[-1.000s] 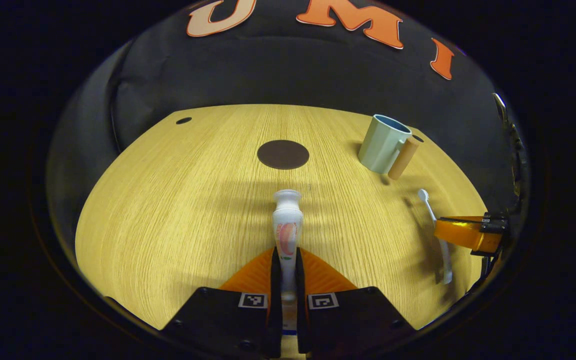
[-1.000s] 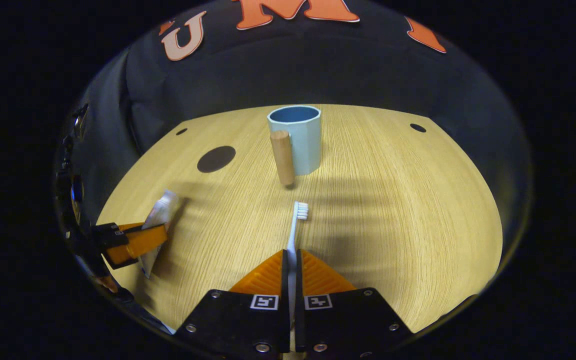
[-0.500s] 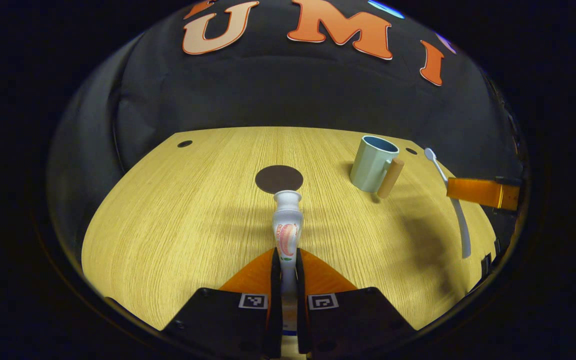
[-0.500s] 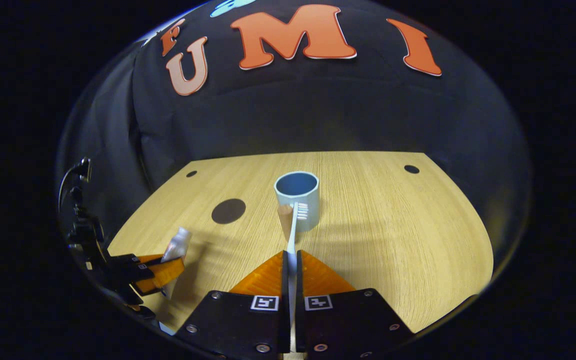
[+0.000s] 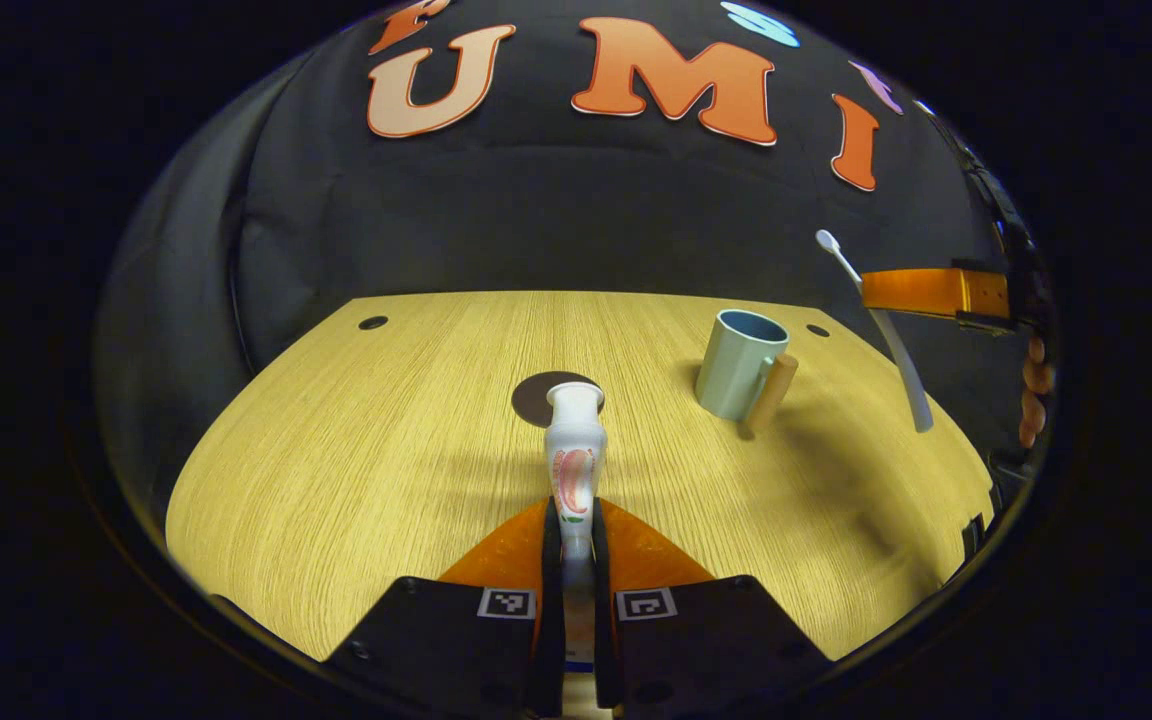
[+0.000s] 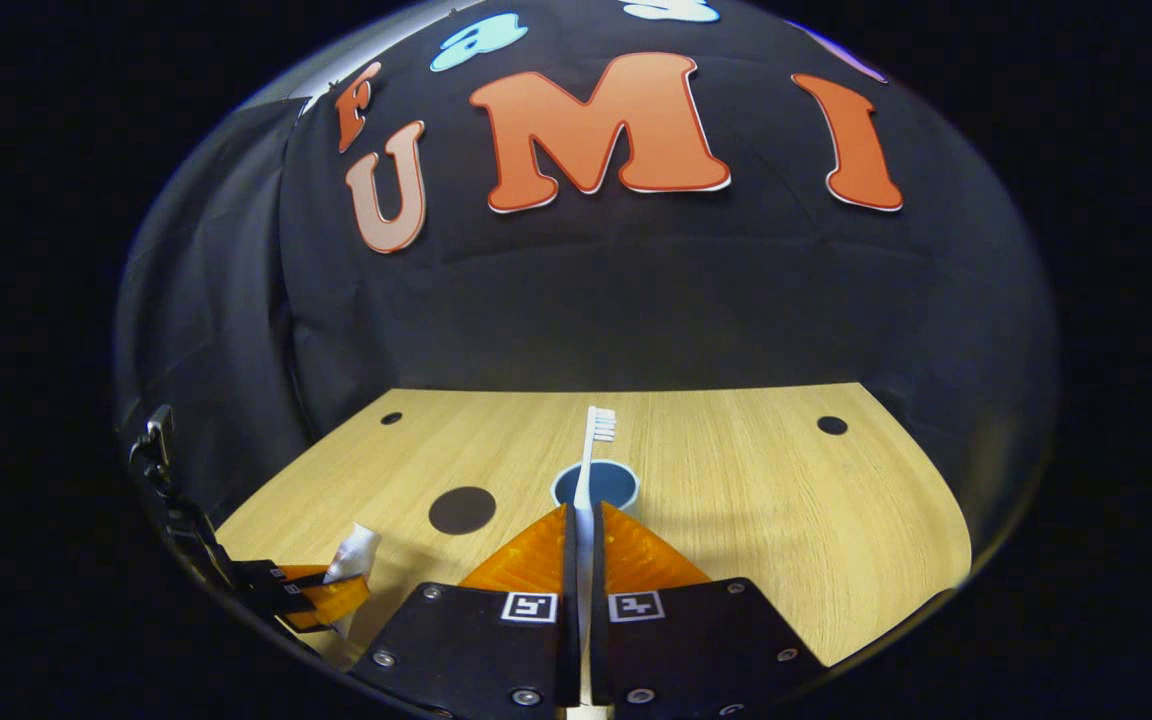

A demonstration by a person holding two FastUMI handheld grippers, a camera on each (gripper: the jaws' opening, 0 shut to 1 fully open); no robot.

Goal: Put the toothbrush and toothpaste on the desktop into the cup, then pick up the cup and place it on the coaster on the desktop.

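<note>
Now, left tool (image 5: 576,545): clamped on toothpaste (image 5: 574,455), raised off bench (image 5: 356,440).
Right tool (image 6: 584,545): clamped on toothbrush (image 6: 591,470), cup (image 6: 596,484) ahead, below.
Left: both drops; cup onto coaster (image 6: 462,509).

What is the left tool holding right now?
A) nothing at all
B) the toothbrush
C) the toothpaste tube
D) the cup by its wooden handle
C: in the left gripper view the left tool has both fingers pressed on the toothpaste tube, lifted above the desktop, while the toothbrush is in the right tool.
</note>
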